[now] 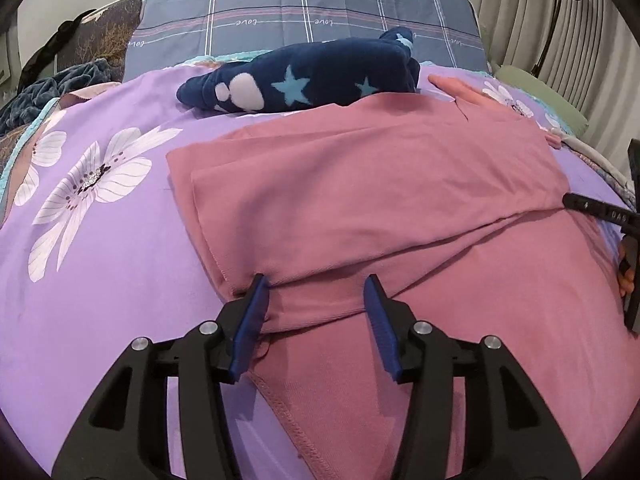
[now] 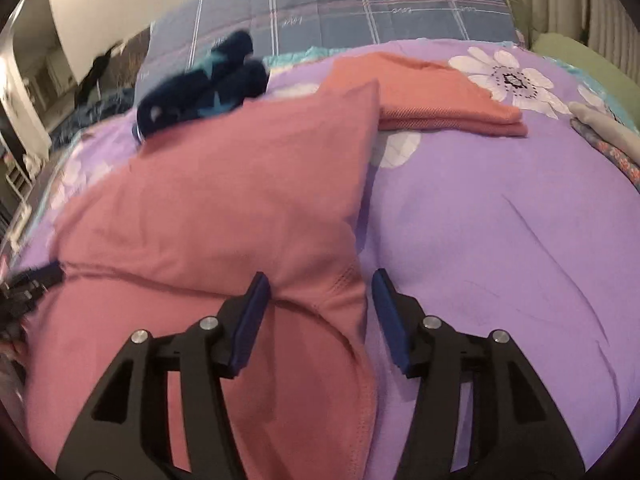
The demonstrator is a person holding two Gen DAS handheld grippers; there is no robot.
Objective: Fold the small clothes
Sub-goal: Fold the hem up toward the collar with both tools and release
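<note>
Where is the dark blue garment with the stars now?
In the left wrist view, the dark blue star garment lies bundled on the purple floral bedcover, just beyond the far edge of the pink garment.

Soft indoor light, right view blurred

The pink garment [image 1: 360,208] on the bed [image 1: 100,264] is viewed closely from both wrists (angled downward), left edge and right edge respectively.

Bed with lilac flowered cover [image 2: 500,220]. Directly on it: pink garment [image 1: 380,200], partly folded, centre; navy star-patterned cloth [image 1: 312,80] just behind the garment; folded coral piece [image 2: 440,96] behind-right of it.
</note>
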